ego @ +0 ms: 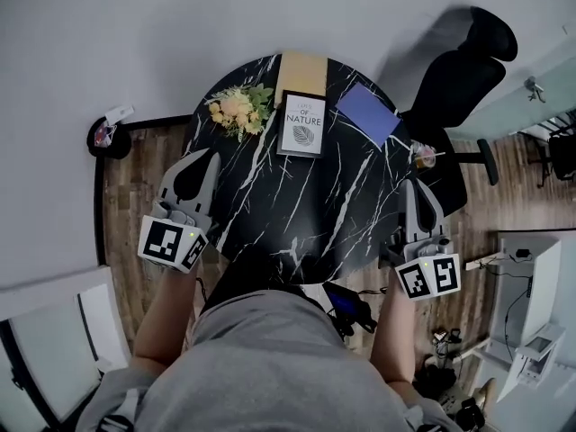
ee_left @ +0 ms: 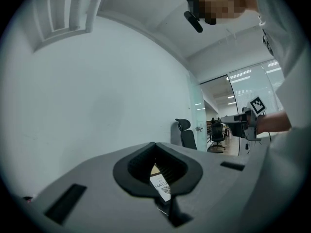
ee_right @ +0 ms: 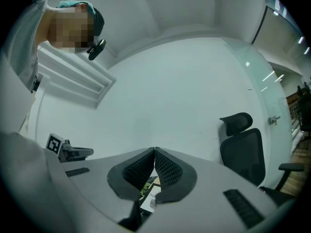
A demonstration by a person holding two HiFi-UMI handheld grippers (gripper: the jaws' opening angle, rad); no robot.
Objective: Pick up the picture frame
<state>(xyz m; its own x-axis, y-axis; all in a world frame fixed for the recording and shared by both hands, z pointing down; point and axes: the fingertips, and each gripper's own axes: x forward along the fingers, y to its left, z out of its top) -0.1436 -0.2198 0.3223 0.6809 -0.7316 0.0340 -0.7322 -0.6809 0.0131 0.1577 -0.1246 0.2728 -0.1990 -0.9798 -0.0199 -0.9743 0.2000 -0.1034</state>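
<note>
**A:** where's the frame (ego: 302,124) at?

**B:** far side of the table (ego: 297,219), between the flowers (ego: 238,109) and a blue notebook (ego: 366,112).

**A:** and the grippers?

**B:** left gripper (ego: 212,155) is by the table's left edge, right gripper (ego: 411,185) by the right edge. Both are well apart from the frame, jaws pinched together, empty.

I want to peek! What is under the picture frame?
The black marble table shows around the picture frame, and a tan mat shows at its far edge. Anything directly beneath is covered.
</note>
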